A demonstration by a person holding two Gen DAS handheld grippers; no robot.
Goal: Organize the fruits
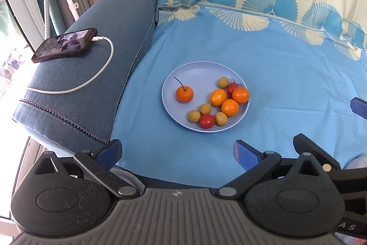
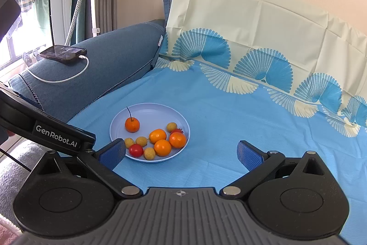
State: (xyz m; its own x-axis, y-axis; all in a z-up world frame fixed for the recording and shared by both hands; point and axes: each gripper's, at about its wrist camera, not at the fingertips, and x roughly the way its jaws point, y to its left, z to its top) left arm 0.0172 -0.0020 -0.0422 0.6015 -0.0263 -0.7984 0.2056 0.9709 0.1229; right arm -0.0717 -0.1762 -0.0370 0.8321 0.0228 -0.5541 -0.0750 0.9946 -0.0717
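Left gripper (image 1: pixel 177 153) hovering low over blue sheet (image 1: pixel 286 84), fingers spread wide, holding nothing. Right gripper (image 2: pixel 181 153) hovering alongside, fingers likewise gaping, empty. Plate (image 1: pixel 197 70) lying on sheet ahead of left fingers, apart from them; in right view its near edge sitting just beside left-hand fingertip. Plate carrying oranges, cherry tomatoes, longans. Stemmed orange (image 1: pixel 184 94) sitting apart from cluster.

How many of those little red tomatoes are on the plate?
2. One red tomato sits at the near rim of the plate; the other is at the far right, partly hidden behind oranges. More could be hidden.
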